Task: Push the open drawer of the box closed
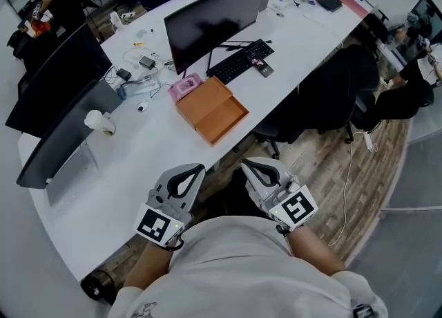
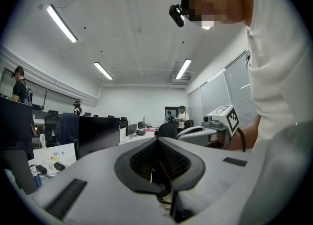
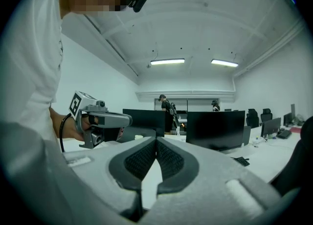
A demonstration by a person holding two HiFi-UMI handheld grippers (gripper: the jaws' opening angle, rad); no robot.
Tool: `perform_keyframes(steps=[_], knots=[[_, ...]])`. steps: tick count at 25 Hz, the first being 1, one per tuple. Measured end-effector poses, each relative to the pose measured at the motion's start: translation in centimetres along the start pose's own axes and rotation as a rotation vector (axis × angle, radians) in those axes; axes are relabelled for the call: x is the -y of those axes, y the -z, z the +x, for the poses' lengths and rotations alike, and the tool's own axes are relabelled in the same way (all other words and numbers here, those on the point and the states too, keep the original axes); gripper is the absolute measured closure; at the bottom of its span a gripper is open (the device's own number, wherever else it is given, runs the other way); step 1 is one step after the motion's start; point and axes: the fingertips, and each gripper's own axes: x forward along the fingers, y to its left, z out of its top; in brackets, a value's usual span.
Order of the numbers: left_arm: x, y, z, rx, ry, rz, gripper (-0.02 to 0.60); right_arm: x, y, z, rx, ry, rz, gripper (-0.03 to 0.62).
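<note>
An orange-brown box [image 1: 202, 99] lies on the curved white desk [image 1: 152, 157]; its drawer [image 1: 226, 117] stands pulled out toward the desk's near edge, with nothing in it. Both grippers hang close to my body, short of the desk edge and well apart from the box. My left gripper [image 1: 199, 168] is shut with nothing between its fingers, and the left gripper view shows its tips [image 2: 157, 141] meeting. My right gripper [image 1: 246, 164] is also shut and holds nothing, its pads [image 3: 156, 142] touching at the tip. The box does not show in either gripper view.
Behind the box stand a black monitor [image 1: 214, 19], a keyboard [image 1: 240, 61] and a pink item [image 1: 185, 86]. A paper cup [image 1: 100, 123] and two more monitors [image 1: 59, 102] are at the left. Black office chairs [image 1: 338, 92] stand at the right on the wooden floor.
</note>
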Motion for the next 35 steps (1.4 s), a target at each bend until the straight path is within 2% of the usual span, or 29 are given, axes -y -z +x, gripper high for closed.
perform_keyframes(steps=[6,10,21,25,35], knots=[[-1.6,0.6,-0.2,-0.033,-0.021,0.022,0.583,0.7,0.0,1.7,0.011,-0.021,0.007,0.591],[-3.0,0.5,0.3,-0.008,-0.037,-0.004,0.583,1.7,0.6,3.0,0.000,-0.029,0.002,0.591],[-6.3,2.1,3.7,-0.027,-0.061,-0.017,0.583,6.1,3.3,5.7,-0.056,-0.036,0.004,0.591],[-7.6,4.7,6.0,-0.088,-0.055,-0.019,0.583,9.0,6.2,6.8,-0.112,-0.025,0.015,0.591],[-11.2,12.5,12.3,-0.194,-0.084,-0.081,0.583,14.6,13.8,9.4,-0.234,-0.039,0.086,0.591]])
